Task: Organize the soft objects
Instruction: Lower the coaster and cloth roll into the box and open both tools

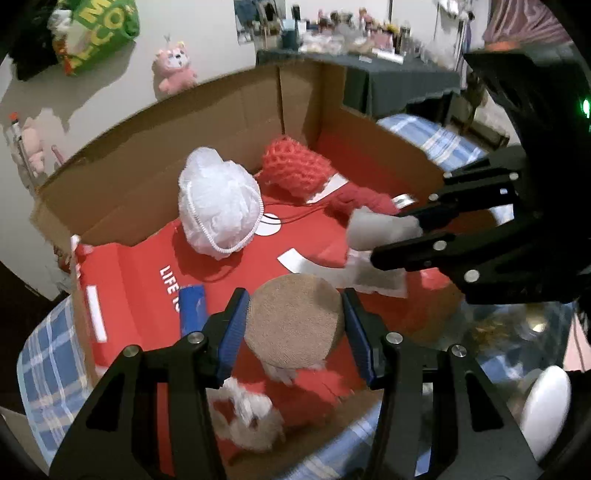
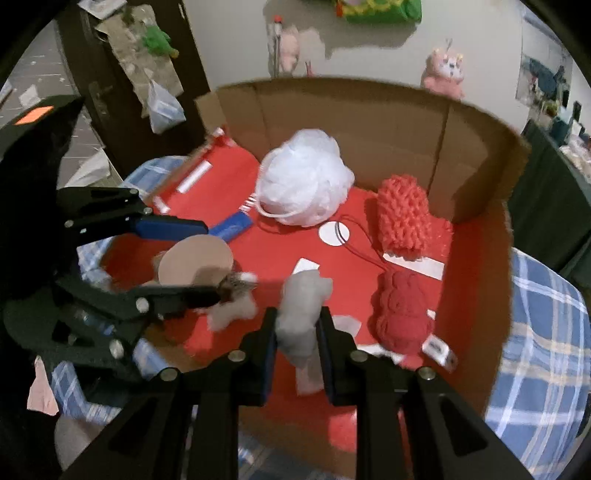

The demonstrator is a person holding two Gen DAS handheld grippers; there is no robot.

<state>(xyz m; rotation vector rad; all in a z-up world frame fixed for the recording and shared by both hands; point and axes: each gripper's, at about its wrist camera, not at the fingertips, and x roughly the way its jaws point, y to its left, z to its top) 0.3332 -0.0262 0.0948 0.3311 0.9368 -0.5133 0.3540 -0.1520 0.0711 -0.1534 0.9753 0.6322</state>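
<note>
Two handheld grippers, both closed on items

Left gripper (image 1: pixel 295 325): blue-padded fingers (image 1: pixel 232 332) clamped either side of a tan round pad (image 1: pixel 295 325). Right gripper (image 2: pixel 297 343): black fingers pinching a grey plush piece (image 2: pixel 301 317), reaching in beside the left.

Pink plush toy (image 1: pixel 174 70) hangs on the white wall (image 1: pixel 214 40); a second, paler pink plush (image 1: pixel 31 146) hangs further left beside a bottle. Green printed bag (image 1: pixel 98 29) hangs at upper left. Dark-covered desk (image 1: pixel 388 85) at the rear carries crowded bottles and small items, too blurred to identify. Blue plaid cloth (image 2: pixel 535 332) covers the surface under the box. Dark door (image 2: pixel 155 77) bears torn paper and a plastic bag (image 2: pixel 162 105).
</note>
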